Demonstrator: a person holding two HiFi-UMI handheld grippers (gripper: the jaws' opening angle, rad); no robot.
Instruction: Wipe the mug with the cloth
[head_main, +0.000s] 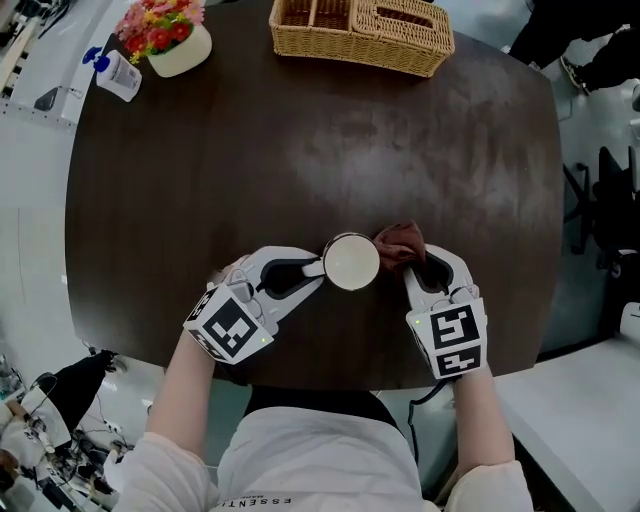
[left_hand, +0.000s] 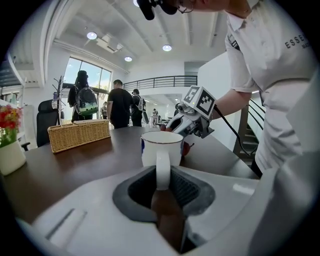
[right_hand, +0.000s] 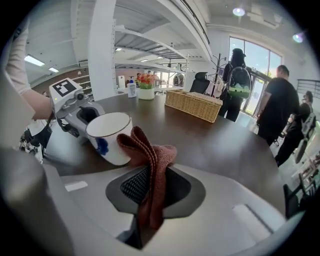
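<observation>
White ceramic mug (head_main: 351, 262), upright on the dark table (head_main: 300, 150) near the person's edge, standing between the two grippers (a blue mark shows on its wall in the right gripper view). Left gripper (head_main: 318, 268): jaws closed on the mug's handle, which runs vertically between the ribbed pads (left_hand: 187, 187). Right gripper (head_main: 415, 268): jaws pinched narrow on a red-brown cloth (right_hand: 150, 155), whose bunched free end rises out of the jaws and lies against the mug's wall, on the side away from the handle. In the head view the cloth appears as a small crumpled mass touching the mug's right side. Far edge of the table: a wicker basket (head_main: 360, 30) near the centre, a pot of flowers (head_main: 170, 35) and a small bottle (head_main: 115, 72) at the left corner, all well apart from the mug. Background of the gripper views: people (right_hand: 272, 107) standing beyond the basket, beside tall windows.
</observation>
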